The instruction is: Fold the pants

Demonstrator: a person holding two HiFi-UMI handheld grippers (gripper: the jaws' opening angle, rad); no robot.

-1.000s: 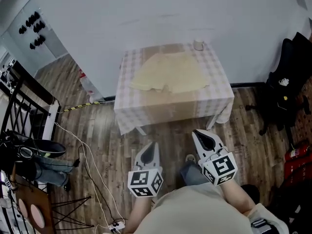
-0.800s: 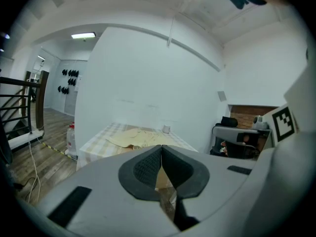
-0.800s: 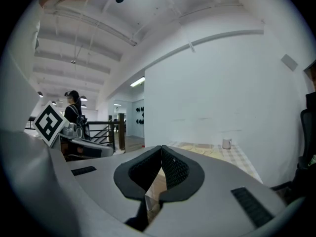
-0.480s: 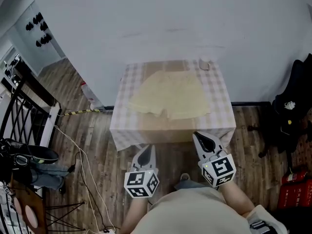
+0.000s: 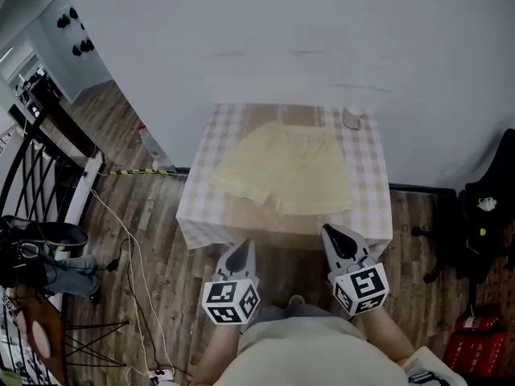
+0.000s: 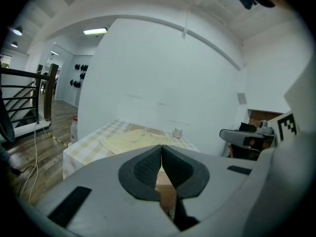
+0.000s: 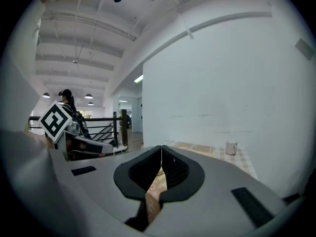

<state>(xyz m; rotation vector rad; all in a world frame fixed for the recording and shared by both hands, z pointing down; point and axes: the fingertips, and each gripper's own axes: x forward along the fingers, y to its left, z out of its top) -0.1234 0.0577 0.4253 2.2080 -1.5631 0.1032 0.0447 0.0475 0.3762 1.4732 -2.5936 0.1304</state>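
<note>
Far left I had the black stair railing (image 5: 68,131) and the wood floor (image 5: 153,215). My left gripper (image 5: 245,246) hung just short of the table's near edge. Its jaws were pressed together with nothing between them, and it wasn't touching anything.

Straight ahead was the small table in its checked tablecloth (image 5: 199,207), pushed up against the white wall. The pale yellow shorts (image 5: 283,171) lay spread flat in the middle of it, waistband toward the wall and leg openings toward me, well apart from both grippers.

My right gripper (image 5: 331,232) was beside the left one and a bit nearer the table edge, also clamped tight on nothing. A white mug (image 5: 352,117) sat at the table's far right corner, near the shorts. Off to the right was a black chair (image 5: 483,215).
</note>
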